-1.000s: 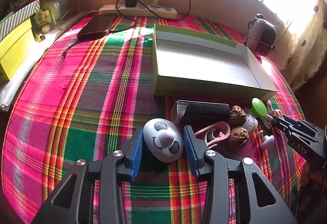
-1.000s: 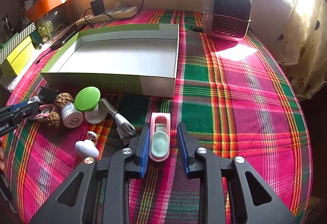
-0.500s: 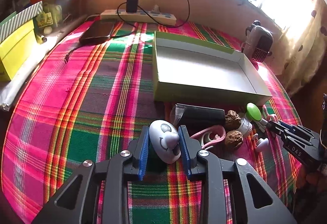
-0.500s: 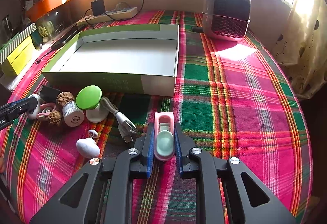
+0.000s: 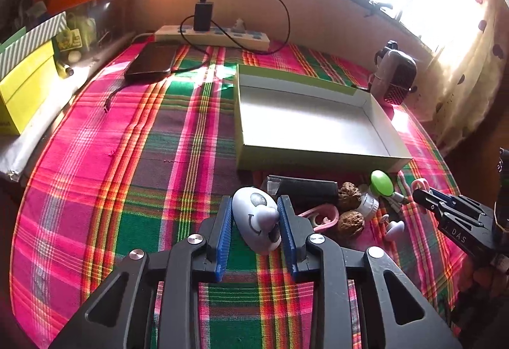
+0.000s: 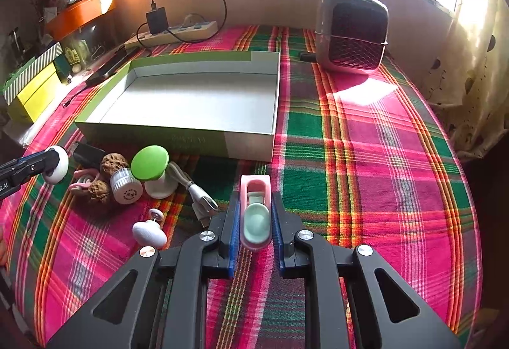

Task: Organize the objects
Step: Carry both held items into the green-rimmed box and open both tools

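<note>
Left tool: we see its blue pads clamped on a grey egg-shaped toy with a face, at the near edge of the clutter on the counter.
Right tool: we see it pinched on a pink and mint clip-like thing; what it is we cannot tell.
Hard to make out: the black case is partly behind the toy; the small white capped piece has markings too small for us to read.
Around: empty-looking box just behind the clutter; walnuts, green-topped knob, white cable, white knob.
Farther back: heater, power strip.
</note>
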Motion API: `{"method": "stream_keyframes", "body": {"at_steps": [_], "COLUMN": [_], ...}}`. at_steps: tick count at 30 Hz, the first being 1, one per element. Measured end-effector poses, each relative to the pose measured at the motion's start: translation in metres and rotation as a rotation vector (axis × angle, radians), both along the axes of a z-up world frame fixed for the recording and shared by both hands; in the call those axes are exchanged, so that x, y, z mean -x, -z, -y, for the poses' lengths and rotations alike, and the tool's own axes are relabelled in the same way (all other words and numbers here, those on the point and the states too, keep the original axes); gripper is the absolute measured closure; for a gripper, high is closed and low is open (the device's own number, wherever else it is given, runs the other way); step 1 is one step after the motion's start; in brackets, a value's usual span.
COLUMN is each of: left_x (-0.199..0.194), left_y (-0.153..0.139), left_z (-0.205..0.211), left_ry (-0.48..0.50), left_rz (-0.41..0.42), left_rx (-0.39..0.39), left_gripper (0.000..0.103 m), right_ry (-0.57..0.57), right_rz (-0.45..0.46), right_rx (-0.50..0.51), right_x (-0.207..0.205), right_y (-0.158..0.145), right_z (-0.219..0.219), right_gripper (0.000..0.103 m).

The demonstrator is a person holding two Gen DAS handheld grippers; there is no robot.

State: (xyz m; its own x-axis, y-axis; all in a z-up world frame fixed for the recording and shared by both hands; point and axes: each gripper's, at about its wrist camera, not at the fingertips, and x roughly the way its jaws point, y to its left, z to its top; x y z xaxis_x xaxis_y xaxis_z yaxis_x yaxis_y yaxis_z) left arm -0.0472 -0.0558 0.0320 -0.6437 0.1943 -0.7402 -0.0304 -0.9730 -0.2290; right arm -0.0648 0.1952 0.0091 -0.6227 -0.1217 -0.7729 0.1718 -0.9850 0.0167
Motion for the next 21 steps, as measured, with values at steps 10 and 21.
{"method": "stream_keyframes", "body": {"at_steps": [10, 21], "left_x": [0.027, 0.086], "left_y": [-0.037, -0.043], "left_z": [-0.010, -0.025], "left_ry": [0.077, 0.110], "left_rz": [-0.054, -0.033], "left_rx": [0.028, 0.027], "left_gripper": [0.077, 0.077], "right_ry": [-0.027, -0.045], "right_rz": [-0.070, -0.065], "right_rx": [0.011, 0.029], "right_x": [0.016, 0.069], "right_y": [-0.044, -0.060], "right_z": [0.005, 0.023], "right_gripper": [0.085, 0.085]}}
